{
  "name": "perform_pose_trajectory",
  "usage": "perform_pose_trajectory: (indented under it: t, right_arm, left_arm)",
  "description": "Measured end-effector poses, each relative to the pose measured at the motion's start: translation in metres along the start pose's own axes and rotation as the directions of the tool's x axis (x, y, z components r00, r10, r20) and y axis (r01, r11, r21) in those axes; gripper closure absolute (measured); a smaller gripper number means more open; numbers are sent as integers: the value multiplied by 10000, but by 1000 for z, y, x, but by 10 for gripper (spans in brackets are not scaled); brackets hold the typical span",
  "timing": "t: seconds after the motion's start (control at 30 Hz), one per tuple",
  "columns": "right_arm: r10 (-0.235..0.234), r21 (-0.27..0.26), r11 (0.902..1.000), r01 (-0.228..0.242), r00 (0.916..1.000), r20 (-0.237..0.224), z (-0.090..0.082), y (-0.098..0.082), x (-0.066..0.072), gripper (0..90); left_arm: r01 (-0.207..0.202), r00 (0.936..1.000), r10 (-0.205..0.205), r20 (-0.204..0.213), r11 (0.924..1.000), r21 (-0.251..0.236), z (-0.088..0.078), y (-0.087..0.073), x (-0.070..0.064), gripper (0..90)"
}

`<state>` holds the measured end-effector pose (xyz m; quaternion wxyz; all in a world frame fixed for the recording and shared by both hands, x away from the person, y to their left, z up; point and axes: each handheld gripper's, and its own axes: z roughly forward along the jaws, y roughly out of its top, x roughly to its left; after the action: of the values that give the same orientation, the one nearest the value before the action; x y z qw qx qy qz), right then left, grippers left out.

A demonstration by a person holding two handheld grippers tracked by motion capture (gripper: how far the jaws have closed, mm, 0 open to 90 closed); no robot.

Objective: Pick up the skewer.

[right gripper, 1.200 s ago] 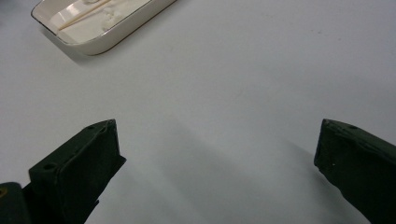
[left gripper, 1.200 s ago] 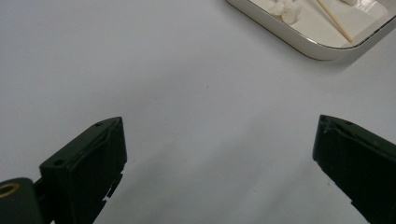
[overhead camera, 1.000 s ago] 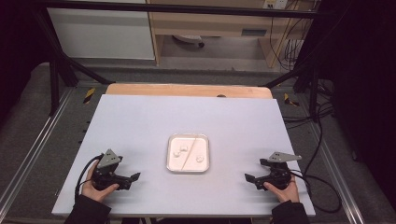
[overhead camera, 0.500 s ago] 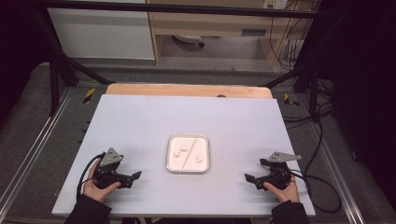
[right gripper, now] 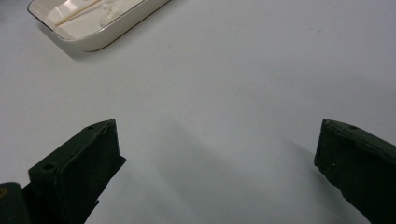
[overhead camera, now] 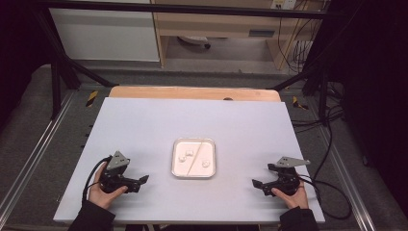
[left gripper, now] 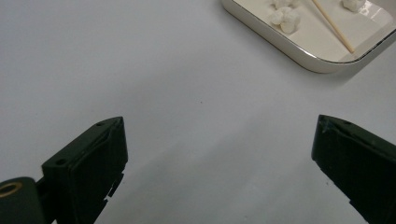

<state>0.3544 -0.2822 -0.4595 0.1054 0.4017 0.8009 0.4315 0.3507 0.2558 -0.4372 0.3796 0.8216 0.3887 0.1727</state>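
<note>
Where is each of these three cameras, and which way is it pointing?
High view: above the near edge, facing forward and down on the table; both hands and tools show.
Left gripper view: on the left tool, looking toward the tray; open jaws show.
Right gripper view: on the right tool; open jaws show.
All share the tray.

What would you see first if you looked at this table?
A small white tray sits in the middle of the table, with little white lumps and a thin wooden stick inside. The left gripper and right gripper rest open on either side.
</note>
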Motion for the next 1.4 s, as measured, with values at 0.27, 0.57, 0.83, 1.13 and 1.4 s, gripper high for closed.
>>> perform_pose_trajectory:
  t: [0.27,0.57,0.83,1.13,1.4]
  right_arm:
    - [-37,-16,10000,37,10000,18,0,0,0,8]
    - [-73,-15,10000,73,10000,43,0,0,0,8]
    - [-48,-44,10000,48,10000,48,-1,0,0,8]
    - [-68,-9,10000,69,10000,47,0,0,1,8]
    - [-44,-22,10000,44,10000,26,0,0,1,8]
  left_arm:
    - [1,9999,0,-109,10000,79,4,7,-8,35]
    - [-61,9999,62,-111,10000,62,8,16,-19,38]
    - [-196,9998,196,-80,9998,90,13,26,-33,39]
    - [-299,9995,299,-27,9995,98,20,39,-45,39]
    - [-349,9993,348,136,9994,76,29,52,-57,48]
